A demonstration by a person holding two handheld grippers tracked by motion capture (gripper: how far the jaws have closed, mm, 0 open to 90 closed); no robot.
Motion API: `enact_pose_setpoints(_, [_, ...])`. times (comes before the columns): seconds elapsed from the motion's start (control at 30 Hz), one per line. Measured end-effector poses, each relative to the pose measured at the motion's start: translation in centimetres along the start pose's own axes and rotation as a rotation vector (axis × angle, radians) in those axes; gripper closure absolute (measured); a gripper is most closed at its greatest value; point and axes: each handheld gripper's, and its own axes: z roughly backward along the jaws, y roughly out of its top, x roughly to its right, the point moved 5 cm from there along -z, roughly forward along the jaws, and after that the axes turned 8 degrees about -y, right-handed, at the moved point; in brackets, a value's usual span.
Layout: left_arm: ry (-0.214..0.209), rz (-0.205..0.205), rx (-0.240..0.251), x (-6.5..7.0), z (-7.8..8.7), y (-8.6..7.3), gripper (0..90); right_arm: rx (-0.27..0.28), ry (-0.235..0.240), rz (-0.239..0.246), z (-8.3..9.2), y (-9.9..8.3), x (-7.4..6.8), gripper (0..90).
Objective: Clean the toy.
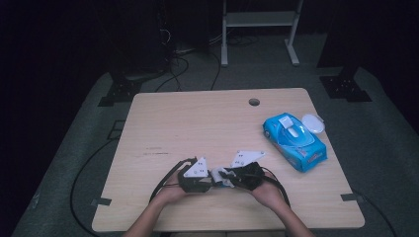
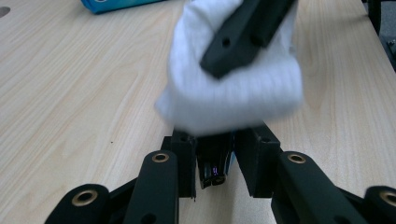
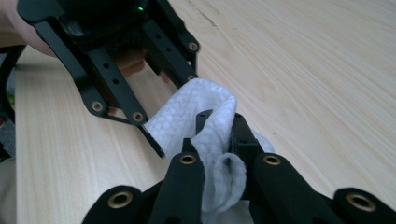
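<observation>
White textured wet wipe [image 1: 223, 176] is held stretched between closed left gripper [image 1: 210, 182] and closed right gripper [image 1: 233, 178], long axis running gripper to gripper.

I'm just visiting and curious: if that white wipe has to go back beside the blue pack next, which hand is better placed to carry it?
Probably the right. The right gripper is shut on the white wipe and lies on the blue pack's side. The left gripper grips it too, but farther from the pack.
</observation>
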Motion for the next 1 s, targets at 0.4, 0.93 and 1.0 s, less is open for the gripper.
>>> enact_pose_setpoints(0.4, [-0.001,0.008,0.001,-0.1,-0.2,0.1,69.7,-0.010,-0.031,0.035,0.3,0.0,-0.2,84.8])
enact_pose_setpoints(0.93, [-0.003,0.022,0.006,-0.3,-0.1,0.0,69.7,0.005,-0.050,-0.019,1.1,-0.9,1.4,84.8])
enact_pose_setpoints(1.0, [-0.003,0.019,0.006,-0.4,-0.1,0.0,69.7,-0.003,-0.080,-0.022,1.6,-1.5,2.2,84.8])
